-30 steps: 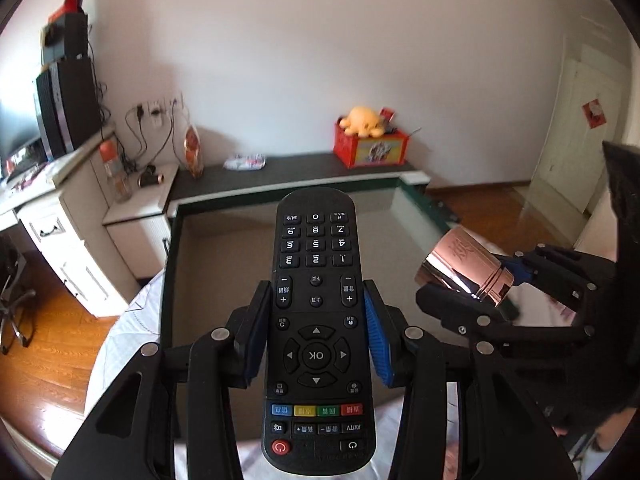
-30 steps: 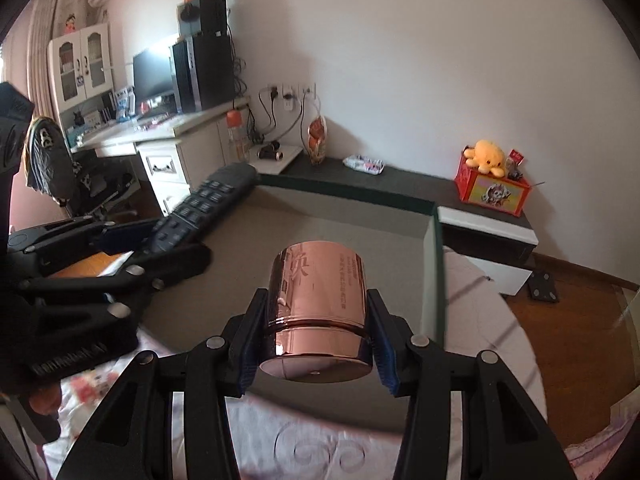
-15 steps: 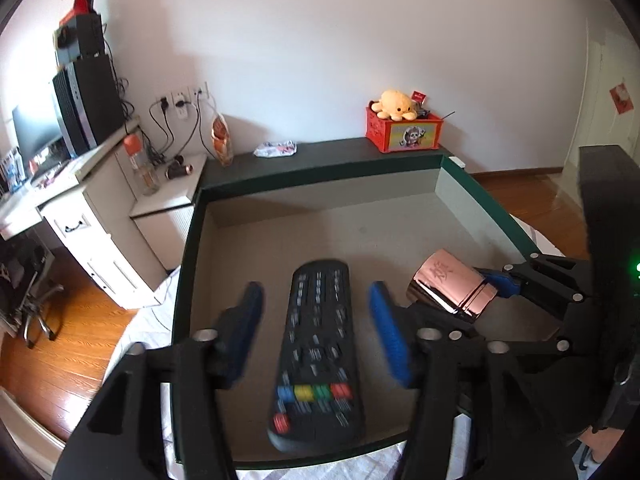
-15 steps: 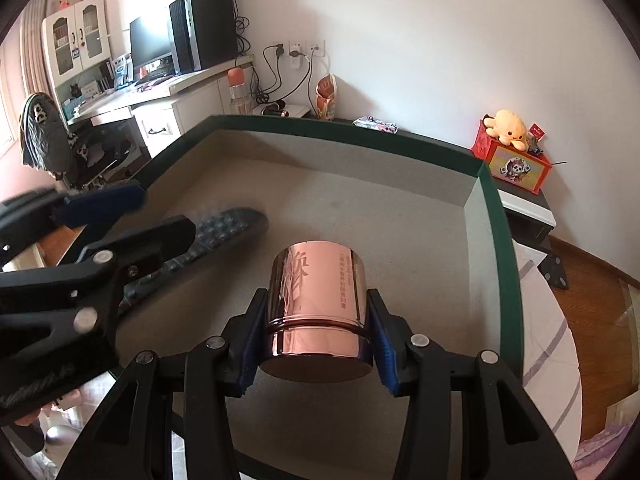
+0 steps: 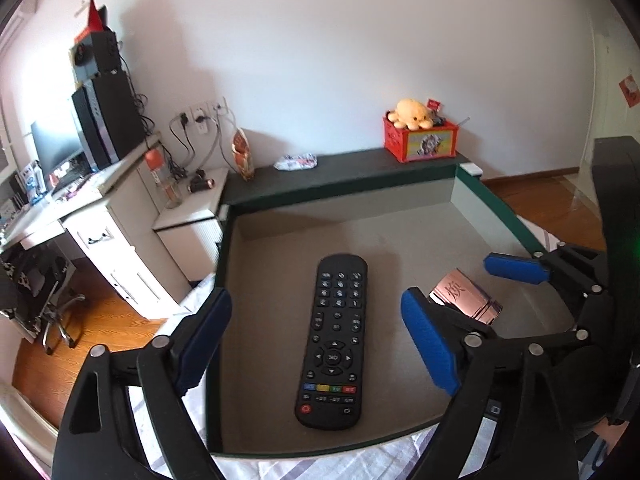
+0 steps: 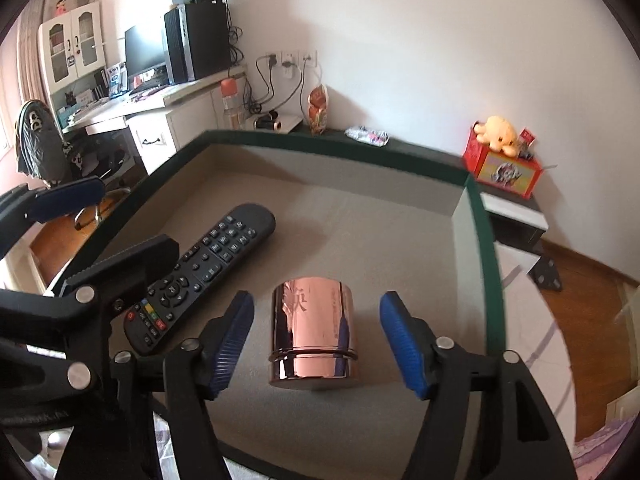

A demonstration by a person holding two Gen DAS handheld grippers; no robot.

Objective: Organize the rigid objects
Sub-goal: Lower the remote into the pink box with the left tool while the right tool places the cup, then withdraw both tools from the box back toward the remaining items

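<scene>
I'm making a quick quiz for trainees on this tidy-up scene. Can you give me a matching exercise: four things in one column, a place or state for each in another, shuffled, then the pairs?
Things:
1. remote control
2. rose-gold canister
3. plush toy
4. left gripper

Places or states:
A. sits on top of the red box
B. lies flat, buttons up, on the tray floor
C. jaws opening, pads clear of what lies between them
D. lies in the tray between the right gripper's parted blue pads

Pairs: 1-B, 2-D, 3-A, 4-C
</scene>
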